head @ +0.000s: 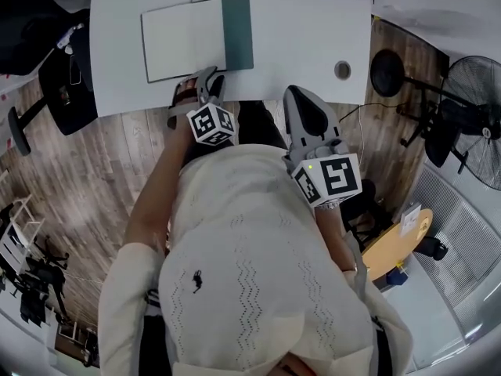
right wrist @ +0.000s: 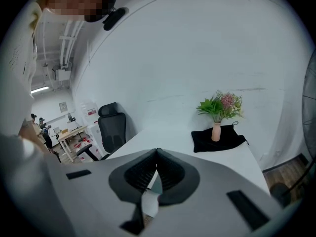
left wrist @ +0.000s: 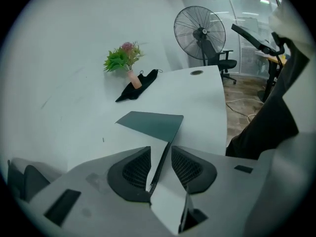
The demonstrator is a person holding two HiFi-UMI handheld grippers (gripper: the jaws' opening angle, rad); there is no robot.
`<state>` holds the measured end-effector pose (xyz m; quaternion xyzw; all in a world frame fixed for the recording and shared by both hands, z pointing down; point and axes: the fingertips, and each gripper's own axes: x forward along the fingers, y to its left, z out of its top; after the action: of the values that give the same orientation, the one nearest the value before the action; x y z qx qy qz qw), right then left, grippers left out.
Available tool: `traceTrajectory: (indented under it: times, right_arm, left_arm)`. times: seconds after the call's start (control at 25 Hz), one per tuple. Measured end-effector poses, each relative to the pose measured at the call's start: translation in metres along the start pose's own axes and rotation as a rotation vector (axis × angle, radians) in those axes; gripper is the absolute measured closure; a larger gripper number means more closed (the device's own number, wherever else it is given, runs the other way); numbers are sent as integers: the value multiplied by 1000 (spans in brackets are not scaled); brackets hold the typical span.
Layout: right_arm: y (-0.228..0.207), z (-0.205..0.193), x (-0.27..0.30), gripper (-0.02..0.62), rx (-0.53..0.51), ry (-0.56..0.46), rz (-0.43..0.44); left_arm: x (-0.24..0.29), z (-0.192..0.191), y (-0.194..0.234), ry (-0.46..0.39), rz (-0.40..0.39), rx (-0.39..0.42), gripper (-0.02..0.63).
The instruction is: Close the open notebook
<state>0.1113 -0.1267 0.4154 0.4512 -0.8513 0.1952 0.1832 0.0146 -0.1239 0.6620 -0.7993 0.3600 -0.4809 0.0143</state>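
While notebook [head: 188, 37] lies at bench [head: 313, 22] near edge, your left gripper [head: 202, 83], nearer, open, straddles its cover edge; right gripper [head: 301, 100] closed, empty.

Office, plainly: long white desk [head: 313, 37], black swivel chair [right wrist: 111, 127], pedestal fan [left wrist: 202, 33], wood-plank floor [head: 117, 163], more work tables [right wrist: 74, 132] far off.
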Motion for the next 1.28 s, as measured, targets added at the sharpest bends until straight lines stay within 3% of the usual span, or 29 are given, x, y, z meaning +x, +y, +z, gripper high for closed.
traceTrajectory:
  times: [0.28,0.64,0.88,1.28]
  right_arm:
    - [-15,-4,5,594,20,23,-3]
    - [-31,-3,7,594,37,22,-21]
    - [-39,-7,3,594,48,29,-36]
    - [-33,-5,7,594,35,25,-19]
  left_arm:
    - [14,-3,-3,49,0,67,471]
    - [25,6,-1,64,52,165,469]
    - [25,10,-2,78,95,188,465]
    - [18,13,5,48,122,99,443]
